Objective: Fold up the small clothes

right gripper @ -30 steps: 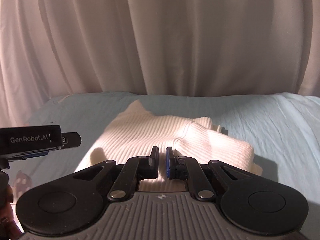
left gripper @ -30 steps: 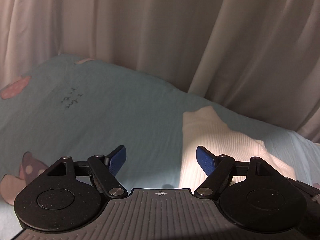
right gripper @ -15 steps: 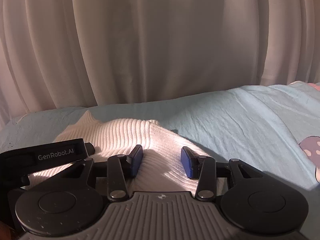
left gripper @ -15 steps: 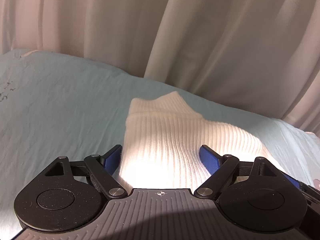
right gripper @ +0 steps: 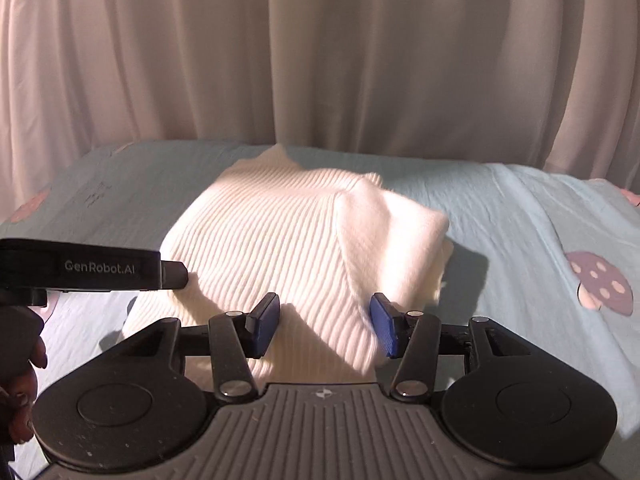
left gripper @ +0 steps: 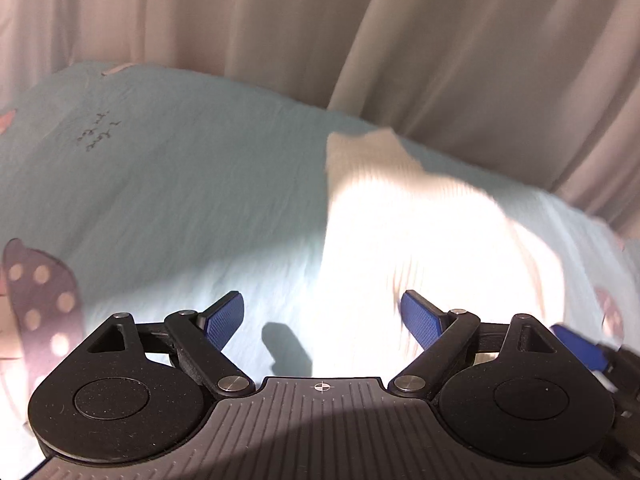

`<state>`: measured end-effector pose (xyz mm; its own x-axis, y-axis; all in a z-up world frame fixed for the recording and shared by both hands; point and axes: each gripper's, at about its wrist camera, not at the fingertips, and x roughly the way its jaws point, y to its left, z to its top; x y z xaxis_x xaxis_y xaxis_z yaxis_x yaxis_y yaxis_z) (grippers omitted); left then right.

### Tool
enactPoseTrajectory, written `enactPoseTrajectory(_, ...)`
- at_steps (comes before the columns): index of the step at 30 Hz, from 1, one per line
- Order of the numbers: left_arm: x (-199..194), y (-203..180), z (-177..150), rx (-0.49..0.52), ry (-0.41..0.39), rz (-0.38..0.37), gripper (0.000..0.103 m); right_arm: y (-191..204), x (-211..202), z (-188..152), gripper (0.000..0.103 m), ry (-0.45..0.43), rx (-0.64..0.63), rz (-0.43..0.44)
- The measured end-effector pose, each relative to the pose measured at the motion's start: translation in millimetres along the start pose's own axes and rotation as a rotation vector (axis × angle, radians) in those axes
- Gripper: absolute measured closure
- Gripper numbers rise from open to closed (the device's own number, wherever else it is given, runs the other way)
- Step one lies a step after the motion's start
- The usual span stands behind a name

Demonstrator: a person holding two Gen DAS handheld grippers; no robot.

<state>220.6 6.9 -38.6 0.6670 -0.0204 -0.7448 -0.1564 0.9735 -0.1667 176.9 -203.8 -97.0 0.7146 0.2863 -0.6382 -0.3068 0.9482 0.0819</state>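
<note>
Sweater (right gripper: 288, 240), white ribbed knit, is released: the right gripper (right gripper: 324, 322), pinched shut a second ago, is opening about halfway with nothing clamped. The left gripper (left gripper: 322, 320) is held wide and empty. The garment is left part-folded mid-bedsheet (right gripper: 520, 208), near the curtain-side edge; this fold is judged placed

My right gripper (right gripper: 324, 324) sits low centre of its frame, jaws opening, pads pressing nothing. My left gripper (left gripper: 322, 318) is spread wide, low in its frame. My left hand (right gripper: 18, 364) shows at the lower left edge.
</note>
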Motion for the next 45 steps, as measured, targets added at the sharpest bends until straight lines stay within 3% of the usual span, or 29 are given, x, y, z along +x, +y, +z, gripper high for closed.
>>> enactPoseTrajectory(2,-7,0,-20,0.065,0.041,0.034,0.011,1,-8,-11,0.044,0.046,0.001,0.012)
enactPoseTrajectory(4,-15,2,-33,0.068,0.046,0.027,0.01,1,-11,-22,0.044,0.147,0.031,0.058)
enactPoseTrajectory(7,-28,1,-40,0.111,0.071,0.045,0.01,2,-30,-26,0.043,0.168,0.026,0.073)
enactPoseTrajectory(10,-42,7,-50,0.14,0.118,0.049,0.01,-7,-44,-30,0.028,0.252,0.095,0.108)
enactPoseTrajectory(11,-45,7,-52,0.138,0.146,0.046,0.01,-7,-45,-31,0.018,0.287,0.107,0.11)
enactPoseTrajectory(13,-48,7,-56,0.145,0.199,0.053,0.01,-1,-52,-37,0.013,0.332,0.092,0.069)
enactPoseTrajectory(15,-52,2,-58,0.164,0.198,0.076,0.01,7,-57,-38,0.004,0.334,0.045,0.005)
enactPoseTrajectory(18,-61,-9,-53,0.214,0.179,0.121,0.006,15,-64,-30,0.004,0.314,0.007,-0.054)
enactPoseTrajectory(23,-66,-13,-43,0.181,0.218,0.155,0.006,12,-66,-11,0.004,0.307,0.061,-0.11)
enactPoseTrajectory(29,-73,-19,-38,0.166,0.21,0.145,0.006,8,-61,1,0.004,0.382,0.121,-0.089)
enactPoseTrajectory(36,-77,-22,-37,0.167,0.21,0.136,0.006,11,-63,3,0.004,0.366,0.124,-0.164)
enactPoseTrajectory(45,-77,-25,-38,0.18,0.217,0.127,0.006,7,-62,5,0.004,0.379,0.14,-0.186)
